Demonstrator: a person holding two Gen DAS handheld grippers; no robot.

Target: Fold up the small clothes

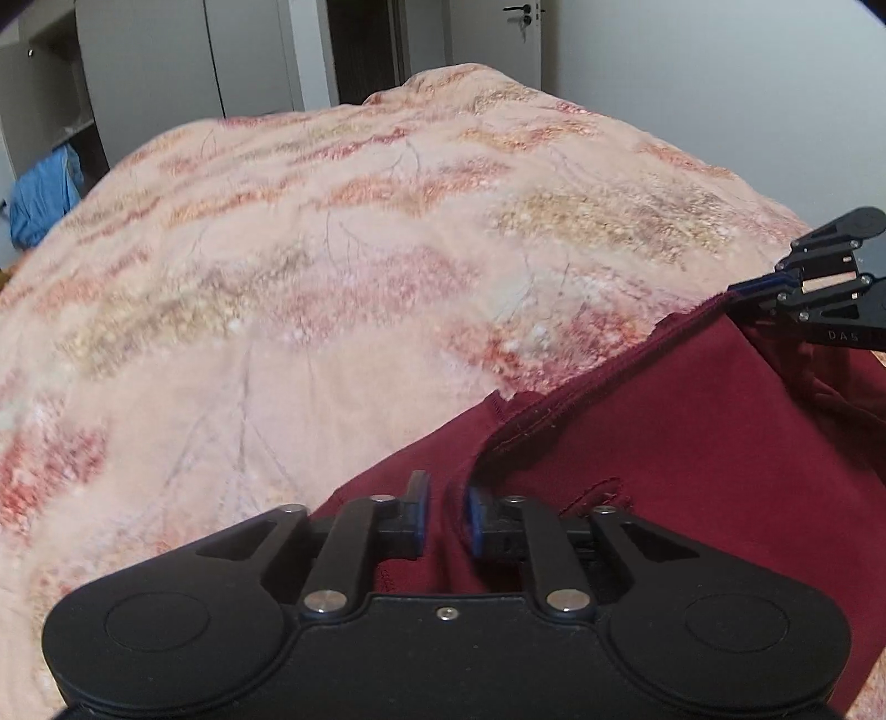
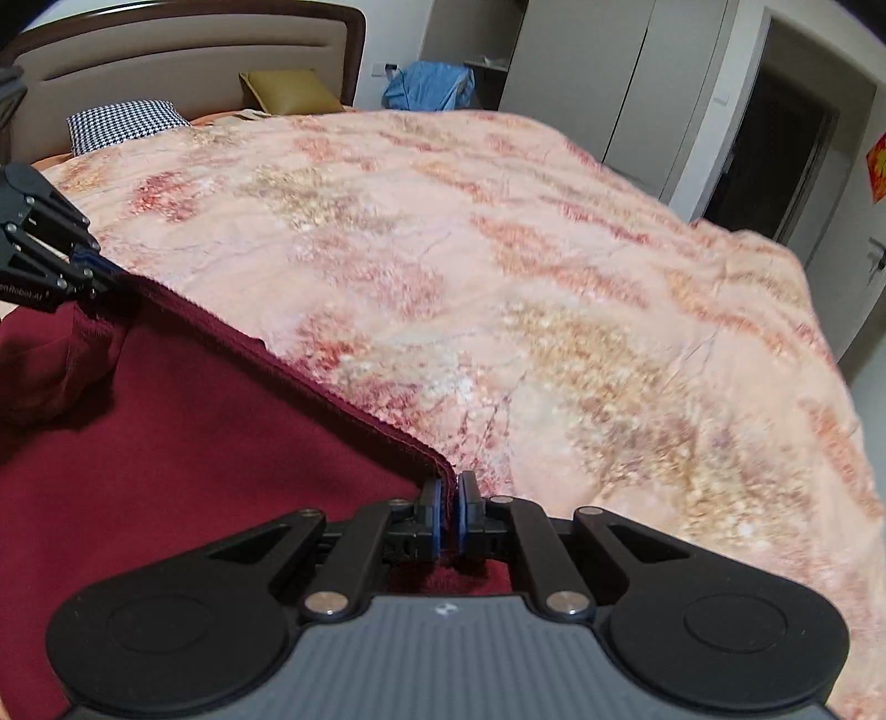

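A dark red garment [image 1: 692,443] lies on the pink floral bedspread [image 1: 332,249], its hemmed top edge stretched taut between both grippers. My left gripper [image 1: 446,512] is shut on one corner of the hem. It also shows at the left of the right wrist view [image 2: 108,277], holding the far end of the edge. My right gripper [image 2: 449,515] is shut on the other corner of the garment [image 2: 166,443]. It shows at the right of the left wrist view [image 1: 745,291]. The cloth hangs slack below the held edge.
The bedspread [image 2: 554,277] covers the whole bed. A headboard [image 2: 183,50], a checked pillow [image 2: 122,124] and a yellow cushion [image 2: 288,91] are at the far end. Blue cloth [image 2: 429,86] lies by the wardrobes [image 1: 155,72]. A dark doorway [image 2: 769,155] is on the right.
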